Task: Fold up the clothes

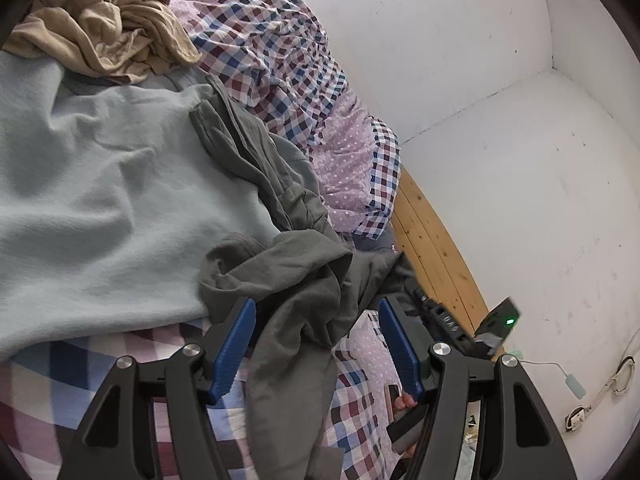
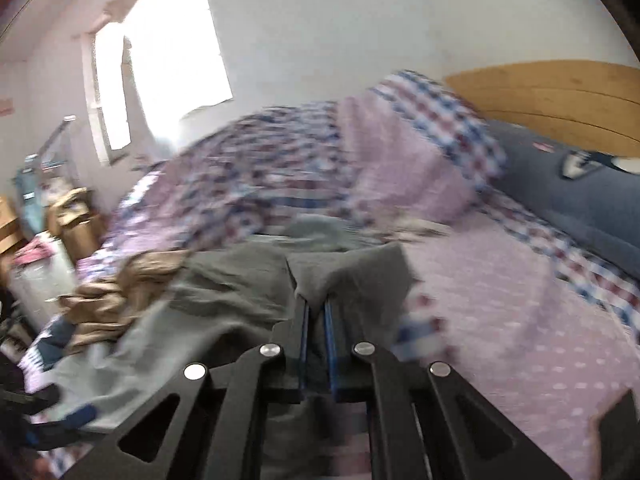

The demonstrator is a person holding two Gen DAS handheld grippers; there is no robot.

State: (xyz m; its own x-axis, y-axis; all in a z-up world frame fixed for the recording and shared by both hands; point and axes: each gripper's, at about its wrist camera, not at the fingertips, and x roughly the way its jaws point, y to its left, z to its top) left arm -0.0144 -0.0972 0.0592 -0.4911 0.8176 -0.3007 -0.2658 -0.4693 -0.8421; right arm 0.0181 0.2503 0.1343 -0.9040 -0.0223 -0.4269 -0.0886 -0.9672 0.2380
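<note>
A crumpled grey-green garment (image 1: 296,280) lies on the bed, partly over a light blue sweatshirt (image 1: 100,200). My left gripper (image 1: 318,304) is open, and a fold of the grey-green garment runs loosely between its blue pads (image 1: 236,344) without being pinched. To its right, the black body of my right gripper (image 1: 440,316) reaches into the same cloth. In the blurred right wrist view, my right gripper (image 2: 316,300) is shut on an edge of the grey-green garment (image 2: 352,272), which is lifted off the bed. A tan garment (image 1: 108,28) is bunched at the far left.
The bed has a checked and dotted purple quilt (image 1: 280,48) heaped along the white wall (image 1: 500,160). A wooden headboard (image 2: 560,96) and a blue pillow (image 2: 580,208) stand at the right. A bright window (image 2: 172,52) and cardboard boxes (image 2: 72,216) are at the left.
</note>
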